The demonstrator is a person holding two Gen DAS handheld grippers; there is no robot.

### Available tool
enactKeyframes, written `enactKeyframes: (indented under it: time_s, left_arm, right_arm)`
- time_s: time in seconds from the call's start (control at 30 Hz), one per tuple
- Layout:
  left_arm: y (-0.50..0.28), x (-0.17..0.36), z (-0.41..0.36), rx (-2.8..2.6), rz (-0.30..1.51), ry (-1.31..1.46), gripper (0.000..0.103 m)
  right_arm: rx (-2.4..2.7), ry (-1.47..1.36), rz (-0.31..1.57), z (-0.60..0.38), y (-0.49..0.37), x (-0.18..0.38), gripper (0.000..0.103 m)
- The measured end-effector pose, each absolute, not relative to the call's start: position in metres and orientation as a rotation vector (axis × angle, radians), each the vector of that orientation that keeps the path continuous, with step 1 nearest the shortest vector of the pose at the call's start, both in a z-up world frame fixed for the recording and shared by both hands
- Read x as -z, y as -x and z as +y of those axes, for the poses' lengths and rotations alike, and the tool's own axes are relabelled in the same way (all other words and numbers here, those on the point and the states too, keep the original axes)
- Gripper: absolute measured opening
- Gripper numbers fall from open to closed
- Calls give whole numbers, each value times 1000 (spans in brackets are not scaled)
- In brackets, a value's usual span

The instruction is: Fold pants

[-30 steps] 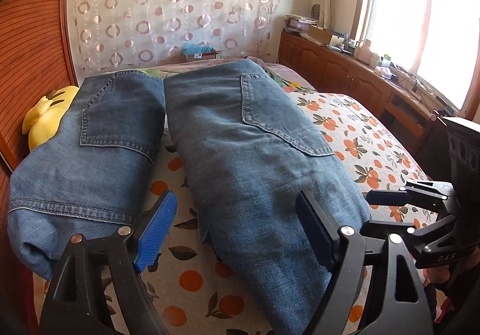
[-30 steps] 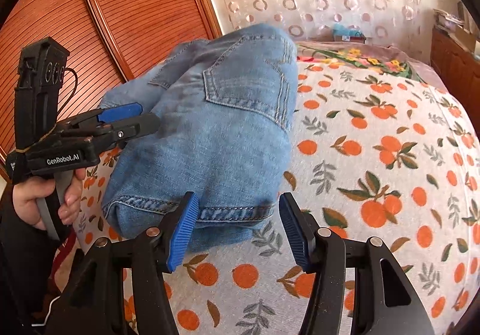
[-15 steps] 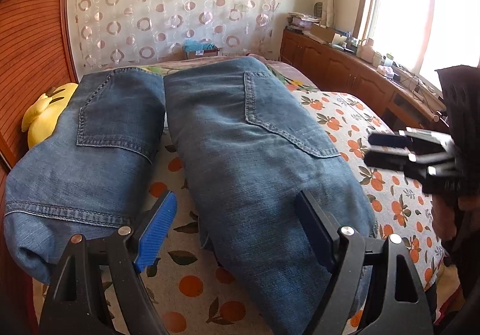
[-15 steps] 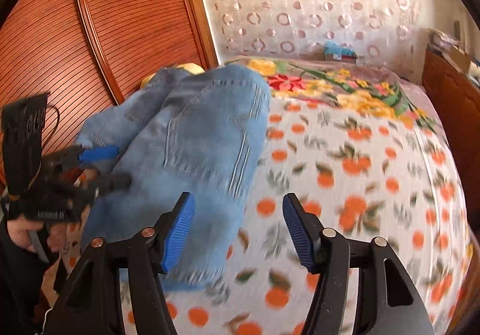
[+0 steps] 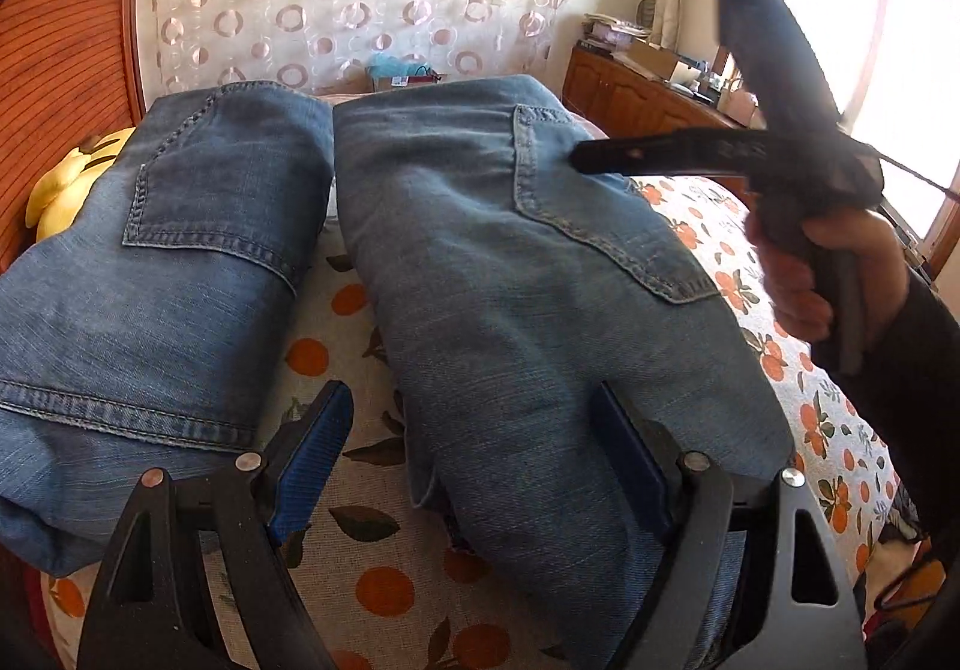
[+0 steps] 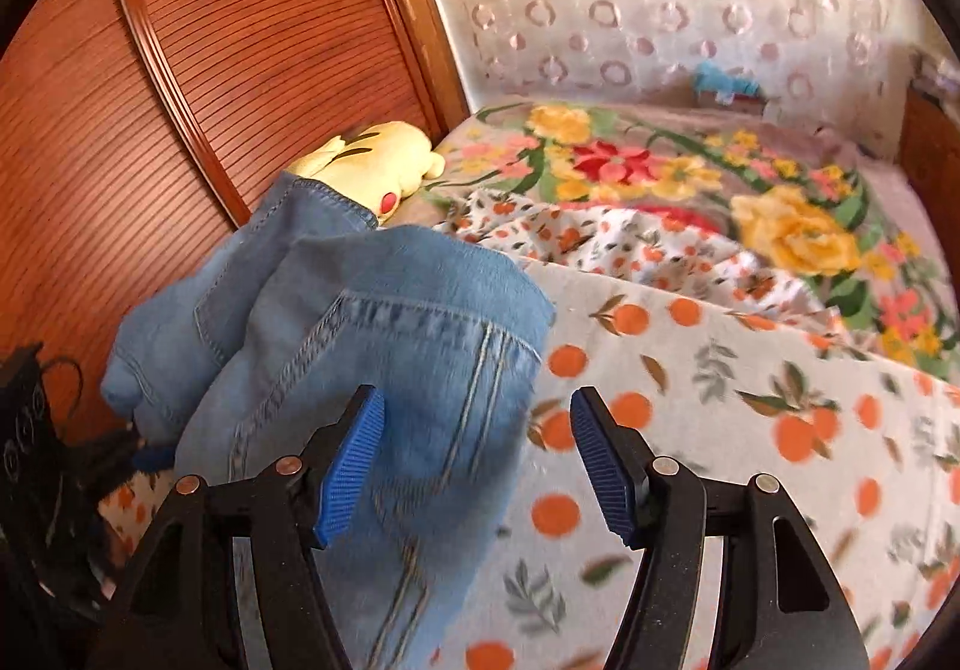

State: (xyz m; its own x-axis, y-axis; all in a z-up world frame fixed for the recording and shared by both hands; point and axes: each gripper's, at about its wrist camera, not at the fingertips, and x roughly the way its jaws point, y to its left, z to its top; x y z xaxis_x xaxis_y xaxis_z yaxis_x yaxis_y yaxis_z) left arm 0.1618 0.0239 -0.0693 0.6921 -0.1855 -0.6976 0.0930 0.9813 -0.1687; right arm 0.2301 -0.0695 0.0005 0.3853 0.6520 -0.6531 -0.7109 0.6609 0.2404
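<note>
We see the folded jeans (image 5: 540,322) lying on the orange-print bedspread (image 5: 384,592), with a second folded pair (image 5: 156,274) just to their left, near the yellow plush toy (image 5: 72,178). Our left gripper (image 5: 474,454) hovers spread and empty over their near end; our right gripper (image 6: 477,460), jaws just widened, grasps nothing. We risk snagging a top layer with a low pad and spoiling the fold. The near edge hides behind our fingers, and motion blur smears the right view.
</note>
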Motion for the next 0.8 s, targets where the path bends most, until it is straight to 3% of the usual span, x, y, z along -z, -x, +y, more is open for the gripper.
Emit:
enactKeyframes:
  time_s: [0.27,0.3,0.33,0.4,0.5,0.8]
  left_arm:
    - [-163,71,24,163,793,124,83]
    - [-163,71,24,162,793,125,83]
    - [-164,71,24,161,793,124,83]
    - [-165,70,24,160,792,125,83]
    - [-166,68,22,157,797,124,83]
    - [-169,51,17,180,778,102,83]
  right_arm:
    - [-949,-23,937,-68,-278,28,65]
    - [-961,-21,933,-68,-279,29,54]
    - [-971,-14,929,-66,-283,28,53]
    - [-963,35,907,-63,-282,27,35]
    - [-944,22,865,-71,-274,18,24]
    - [-764,90,803,-143,-218,19,22]
